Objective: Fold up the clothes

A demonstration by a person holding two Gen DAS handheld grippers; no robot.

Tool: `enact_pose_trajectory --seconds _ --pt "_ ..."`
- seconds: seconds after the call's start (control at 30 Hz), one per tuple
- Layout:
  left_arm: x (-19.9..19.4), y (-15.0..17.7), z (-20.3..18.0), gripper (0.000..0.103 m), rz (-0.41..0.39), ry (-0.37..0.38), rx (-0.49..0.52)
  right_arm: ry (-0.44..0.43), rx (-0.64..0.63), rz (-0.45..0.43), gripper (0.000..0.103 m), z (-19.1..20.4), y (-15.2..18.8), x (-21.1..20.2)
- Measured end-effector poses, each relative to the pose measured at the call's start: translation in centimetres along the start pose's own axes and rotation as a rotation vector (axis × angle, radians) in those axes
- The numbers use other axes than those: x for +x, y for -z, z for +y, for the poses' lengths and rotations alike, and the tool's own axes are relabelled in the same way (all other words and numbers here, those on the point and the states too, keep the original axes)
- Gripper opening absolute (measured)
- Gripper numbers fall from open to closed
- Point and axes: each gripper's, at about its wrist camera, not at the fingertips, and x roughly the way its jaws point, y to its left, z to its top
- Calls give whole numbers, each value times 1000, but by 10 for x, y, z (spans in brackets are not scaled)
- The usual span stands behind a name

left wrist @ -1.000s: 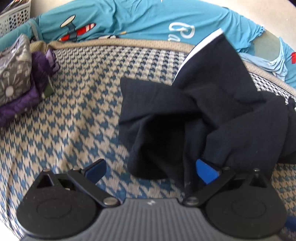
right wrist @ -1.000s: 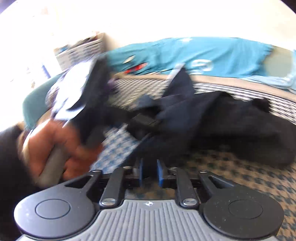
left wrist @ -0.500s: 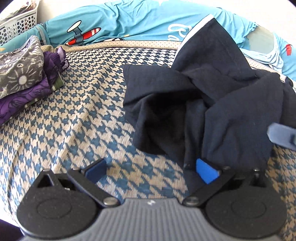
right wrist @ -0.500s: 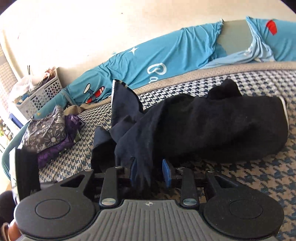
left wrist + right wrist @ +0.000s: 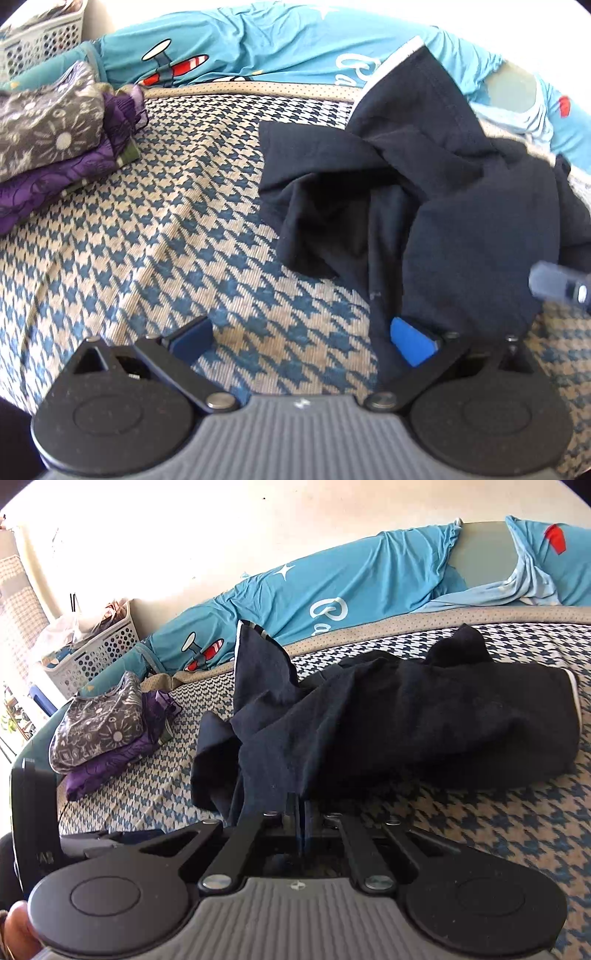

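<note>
A crumpled dark navy garment (image 5: pixel 424 192) with white trim lies on the houndstooth bed cover (image 5: pixel 147 240); it also shows in the right wrist view (image 5: pixel 406 723). My left gripper (image 5: pixel 301 338) is open, low over the cover, its right finger (image 5: pixel 412 345) touching the garment's near edge. My right gripper (image 5: pixel 300 810) is shut on the garment's near edge. The right gripper's tip (image 5: pixel 557 284) shows blurred at the right edge of the left wrist view.
A stack of folded clothes, grey patterned over purple (image 5: pixel 99 731), sits at the left (image 5: pixel 55 147). Teal printed bedding (image 5: pixel 332 590) lies along the wall. A white laundry basket (image 5: pixel 92 653) stands at the far left. The left gripper's body (image 5: pixel 33 819) shows at the left edge.
My right gripper's fingers have closed on the garment's edge. The left gripper has stayed open and shifted slightly back from the garment.
</note>
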Motion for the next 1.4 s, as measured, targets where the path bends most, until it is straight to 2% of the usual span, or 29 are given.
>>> enact_pose_trajectory --seconds 0.07,0.2,0.4,0.53,0.73,0.8,0.87,0.93,0.97,1.13,1.4 --pt "-6 1 4 103 -9 26 -26 6 3 10 5 0 7 -7" --pt "-11 2 7 103 -20 30 -52 3 3 51 4 5 26 -16" --pt "-13 3 5 103 -31 31 -65 -15 -75 112 3 28 61 -23" --pt "-11 5 3 103 -19 30 -54 -26 -100 87 3 34 66 -30" --pt "-9 9 0 103 -3 17 -38 58 -6 9 5 19 52 -32" --pt "-8 10 -1 103 -4 11 -28 70 30 -25 11 13 46 -33" --pt "-8 10 -2 103 -3 5 -18 83 57 -60 31 9 40 -32" --pt "-7 11 -3 103 -4 1 -11 96 82 -92 43 6 35 -31" --pt "-7 11 -2 103 -4 1 -10 100 96 -102 46 4 33 -29" --pt "-7 11 -2 103 -5 1 -10 75 163 -111 46 -3 25 -11" --pt "-8 13 -3 103 -2 4 2 71 187 -110 46 -5 16 20"
